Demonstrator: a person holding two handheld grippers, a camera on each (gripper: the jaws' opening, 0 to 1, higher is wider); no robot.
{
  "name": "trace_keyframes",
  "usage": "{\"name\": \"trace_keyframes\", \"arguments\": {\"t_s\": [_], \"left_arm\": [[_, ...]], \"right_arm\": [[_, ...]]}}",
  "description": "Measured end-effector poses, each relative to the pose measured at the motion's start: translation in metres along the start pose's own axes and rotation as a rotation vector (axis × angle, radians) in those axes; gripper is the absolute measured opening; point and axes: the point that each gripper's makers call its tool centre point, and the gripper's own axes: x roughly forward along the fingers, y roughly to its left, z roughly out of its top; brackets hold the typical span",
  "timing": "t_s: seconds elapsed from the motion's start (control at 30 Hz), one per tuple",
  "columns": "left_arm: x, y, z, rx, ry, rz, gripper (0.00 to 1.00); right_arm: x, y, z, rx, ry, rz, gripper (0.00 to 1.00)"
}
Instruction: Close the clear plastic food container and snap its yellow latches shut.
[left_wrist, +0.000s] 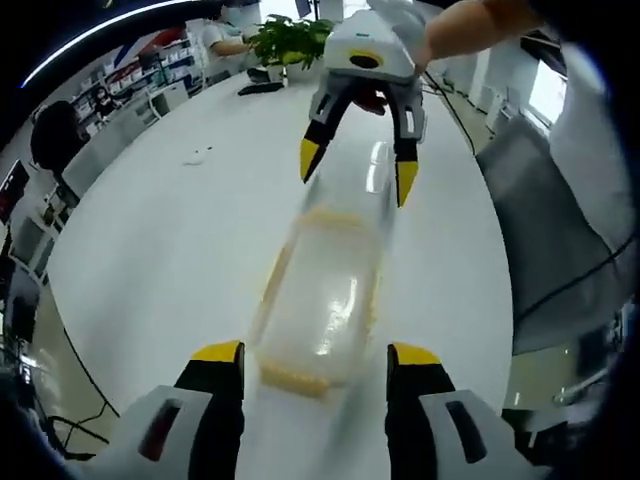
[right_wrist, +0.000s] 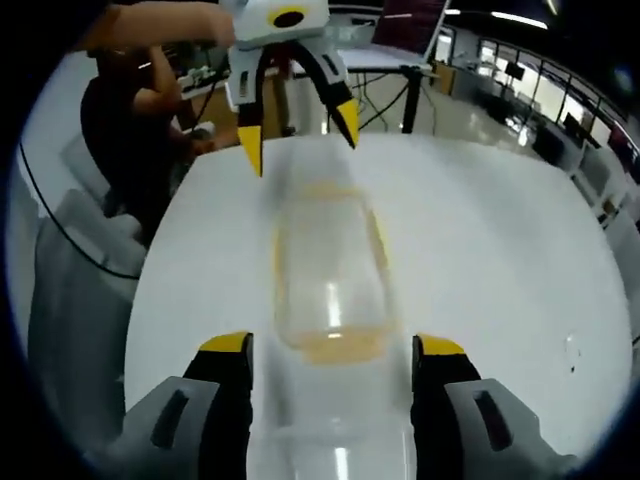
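A long clear plastic container (left_wrist: 325, 290) lies on the white table (left_wrist: 170, 250) between my two grippers, which face each other. It is blurred, with a yellow latch (left_wrist: 295, 378) at its near end and another at the far end. My left gripper (left_wrist: 316, 355) stands open, its jaws either side of the near end. My right gripper (left_wrist: 358, 172), held by a hand, hangs open over the far end. In the right gripper view the container (right_wrist: 325, 270) runs away from my open right gripper (right_wrist: 332, 346) toward the left gripper (right_wrist: 299, 138). I cannot tell if the lid is seated.
A grey chair (left_wrist: 560, 220) stands at the table's right edge and a potted plant (left_wrist: 290, 40) at its far end. A small scrap (left_wrist: 197, 155) lies on the table to the left. A person in dark clothes (right_wrist: 130, 130) and a chair (right_wrist: 70, 290) are beside the table.
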Motion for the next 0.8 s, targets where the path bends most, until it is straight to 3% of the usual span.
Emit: {"name": "trace_keyframes", "arguments": {"t_s": [0.3, 0.5, 0.8], "left_arm": [[0.015, -0.001, -0.021, 0.096, 0.060, -0.053, 0.50], [0.020, 0.001, -0.024, 0.141, 0.052, -0.073, 0.48], [0.033, 0.009, -0.041, 0.150, 0.090, -0.100, 0.46]], "right_arm": [[0.012, 0.002, -0.009, -0.061, 0.057, 0.010, 0.61], [0.025, 0.000, -0.013, -0.078, 0.071, 0.021, 0.60], [0.034, -0.006, -0.019, -0.085, 0.094, 0.028, 0.59]]}}
